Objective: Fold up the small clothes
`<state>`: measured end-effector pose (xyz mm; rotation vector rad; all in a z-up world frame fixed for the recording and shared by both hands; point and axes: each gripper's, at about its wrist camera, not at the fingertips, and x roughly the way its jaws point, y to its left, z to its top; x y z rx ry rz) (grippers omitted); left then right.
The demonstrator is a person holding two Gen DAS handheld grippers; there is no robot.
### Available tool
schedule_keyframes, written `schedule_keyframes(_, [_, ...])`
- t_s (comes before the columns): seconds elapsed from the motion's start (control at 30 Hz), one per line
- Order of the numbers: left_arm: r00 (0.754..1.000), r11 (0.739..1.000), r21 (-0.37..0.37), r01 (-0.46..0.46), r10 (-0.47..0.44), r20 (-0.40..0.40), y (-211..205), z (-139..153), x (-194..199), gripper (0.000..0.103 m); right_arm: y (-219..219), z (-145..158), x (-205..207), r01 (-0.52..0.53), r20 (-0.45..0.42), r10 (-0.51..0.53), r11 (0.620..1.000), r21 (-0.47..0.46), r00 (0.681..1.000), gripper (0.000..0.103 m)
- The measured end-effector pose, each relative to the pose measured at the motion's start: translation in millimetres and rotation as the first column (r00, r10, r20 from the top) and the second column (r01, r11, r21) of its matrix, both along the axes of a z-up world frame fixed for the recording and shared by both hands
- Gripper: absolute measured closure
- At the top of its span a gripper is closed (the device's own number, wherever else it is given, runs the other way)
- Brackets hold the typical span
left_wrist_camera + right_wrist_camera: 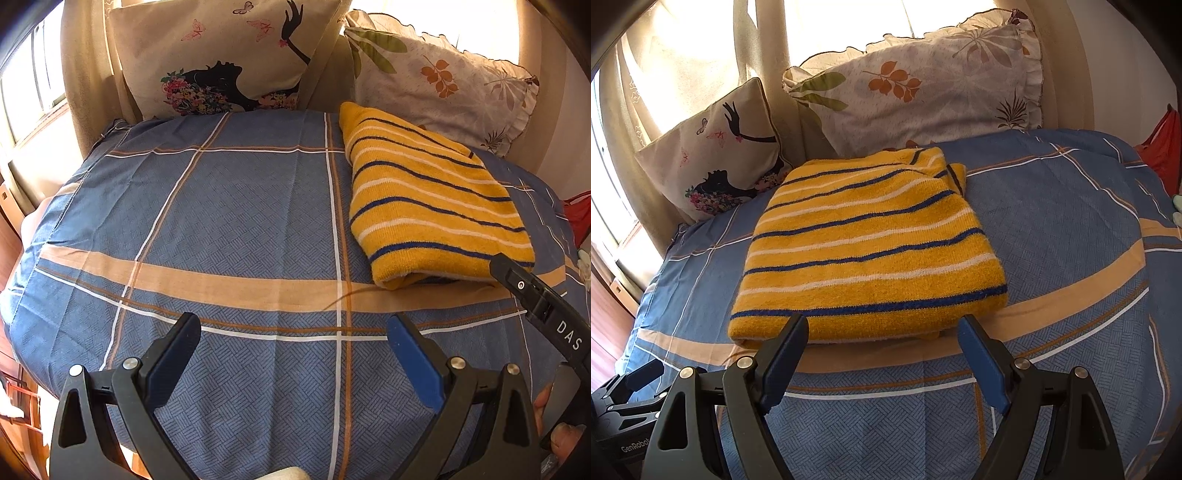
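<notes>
A sunlit window with pale curtains backs a bed (236, 229) covered in a blue plaid sheet, with two cushions propped at its far edge: a butterfly-print cushion (218, 51) and a leaf-print pillow (443, 85). The striped yellow sweater (864, 247) lies already folded into a compact rectangle on the sheet, its long axis running away toward the pillows (its thick folded edge faces the person). The right hand-held gripper (882, 358) hovers directly in front of that near edge, jaws spread wide and holding nothing, its fingertips just short of the knit. The left hand-held gripper (295, 354) is likewise released and empty, over bare sheet, with the sweater off to its right and further ahead. The right one is clearly the nearer, so any final tidy or lift would, I judge, fall to it; the fold itself looks finished.
</notes>
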<state>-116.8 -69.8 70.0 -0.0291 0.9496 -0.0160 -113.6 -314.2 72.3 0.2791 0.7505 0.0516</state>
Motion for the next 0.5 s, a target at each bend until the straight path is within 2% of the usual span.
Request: schedule_keyframes(0.5, [1.0,1.0,-0.003,0.016,-0.016,-0.026,-3.6,-6.1,2.0,0.002,-0.6,-2.0,0.9,-0.005,-0.005,0.005,1.0,0.0,1.0,0.016])
